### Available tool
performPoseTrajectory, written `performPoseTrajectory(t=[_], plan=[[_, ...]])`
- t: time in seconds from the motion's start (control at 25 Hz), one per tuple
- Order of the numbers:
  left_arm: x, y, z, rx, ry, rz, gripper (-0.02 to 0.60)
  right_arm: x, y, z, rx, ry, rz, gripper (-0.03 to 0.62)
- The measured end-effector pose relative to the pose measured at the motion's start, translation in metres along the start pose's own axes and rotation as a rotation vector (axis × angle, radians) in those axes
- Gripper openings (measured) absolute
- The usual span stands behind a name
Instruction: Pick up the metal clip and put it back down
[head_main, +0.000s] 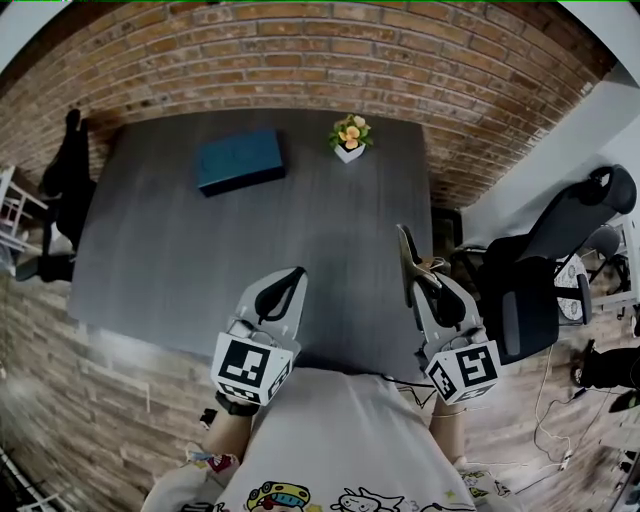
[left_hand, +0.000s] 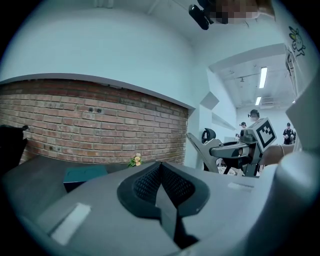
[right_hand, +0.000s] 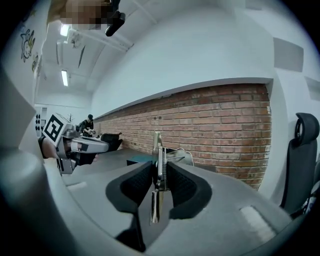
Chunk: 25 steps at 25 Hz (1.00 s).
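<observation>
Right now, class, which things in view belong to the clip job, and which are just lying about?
Job: metal clip; right tool, shut on it; table.
Lying about: teal box; flower pot; office chair; left tool, shut and empty.

The clip (right_hand: 159, 167) is seen as bare, glossy metal. The pads (right_hand: 138, 185) are shown as black, matt and finely dimpled, rubbery in look. The table (head_main: 180, 260) is finished matt, dark grey and faintly grained. At twelve o'clock, rough brick (head_main: 300, 50) is laid.
</observation>
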<state>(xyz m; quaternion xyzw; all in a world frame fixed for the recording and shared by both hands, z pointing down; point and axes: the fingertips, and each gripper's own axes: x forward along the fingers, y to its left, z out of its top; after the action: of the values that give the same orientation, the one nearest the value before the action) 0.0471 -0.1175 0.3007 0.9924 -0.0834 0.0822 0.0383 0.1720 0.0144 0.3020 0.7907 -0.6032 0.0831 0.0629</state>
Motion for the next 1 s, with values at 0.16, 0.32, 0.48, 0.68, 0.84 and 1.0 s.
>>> performPoseTrajectory(t=[0.16, 0.32, 0.48, 0.68, 0.84, 1.0], plan=[[0.002, 0.002, 0.001, -0.002, 0.012, -0.004, 0.005, 0.007, 0.0, -0.001, 0.014, 0.003, 0.001, 0.098], [0.006, 0.006, -0.003, -0.002, 0.013, -0.004, 0.005, 0.013, 0.0, -0.002, 0.015, 0.008, -0.001, 0.097], [0.01, 0.006, -0.005, -0.008, 0.02, -0.005, 0.005, 0.013, -0.001, -0.005, 0.019, 0.015, -0.001, 0.098], [0.016, 0.003, -0.007, -0.013, 0.033, -0.015, 0.005, 0.011, -0.006, -0.008, 0.027, 0.023, -0.01, 0.098], [0.018, 0.001, -0.012, -0.01, 0.034, -0.024, 0.005, 0.01, -0.01, -0.014, 0.051, 0.029, -0.013, 0.098], [0.018, 0.002, -0.012, -0.013, 0.048, -0.022, 0.005, 0.011, -0.011, -0.015, 0.071, 0.04, -0.013, 0.097]])
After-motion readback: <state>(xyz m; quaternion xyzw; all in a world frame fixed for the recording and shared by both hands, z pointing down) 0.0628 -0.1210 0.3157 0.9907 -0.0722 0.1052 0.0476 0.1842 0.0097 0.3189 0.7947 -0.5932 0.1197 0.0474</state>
